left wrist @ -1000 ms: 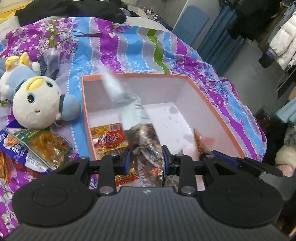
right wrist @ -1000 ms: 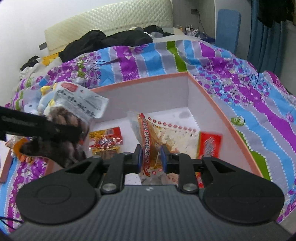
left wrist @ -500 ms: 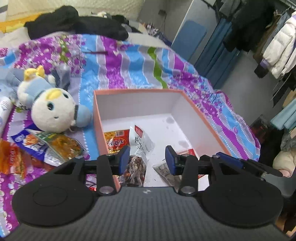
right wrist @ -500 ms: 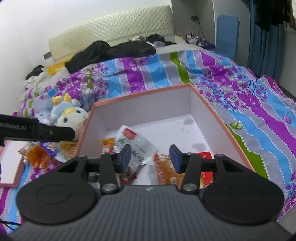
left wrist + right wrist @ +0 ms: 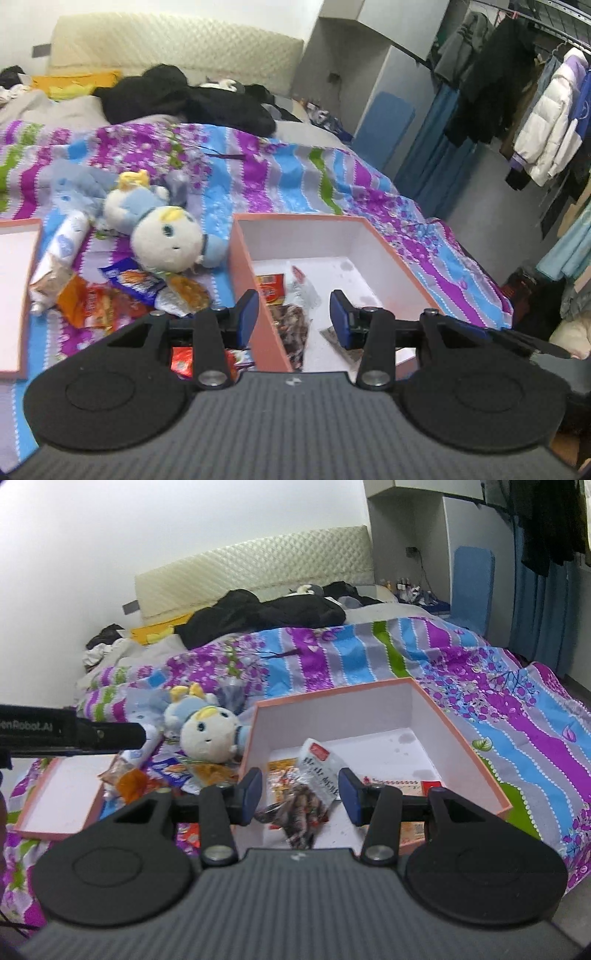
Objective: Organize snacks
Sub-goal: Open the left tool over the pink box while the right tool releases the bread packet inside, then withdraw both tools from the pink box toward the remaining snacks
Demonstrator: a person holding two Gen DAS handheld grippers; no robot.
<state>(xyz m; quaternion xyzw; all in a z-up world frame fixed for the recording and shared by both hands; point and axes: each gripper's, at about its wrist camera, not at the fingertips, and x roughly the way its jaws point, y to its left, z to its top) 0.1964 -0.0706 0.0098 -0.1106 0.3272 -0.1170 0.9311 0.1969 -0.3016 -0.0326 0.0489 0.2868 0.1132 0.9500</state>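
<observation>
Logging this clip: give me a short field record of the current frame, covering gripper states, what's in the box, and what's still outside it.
left gripper: open, holding nothing
right gripper: open, holding nothing
pink box: open, on the bedspread
in box: clear packet of dark snack, red-and-yellow packet, further packets near the front
outside box: loose snack packets left of it, beside the plush toy
box lid: lying inside-up, far left

Near end of pink box [image 5: 458,734] hidden behind right gripper [image 5: 301,792] body; red packet [image 5: 183,363] half-covered by left gripper [image 5: 291,314] finger; box lid [image 5: 14,288] cut off at frame's left edge; packet print illegible.
</observation>
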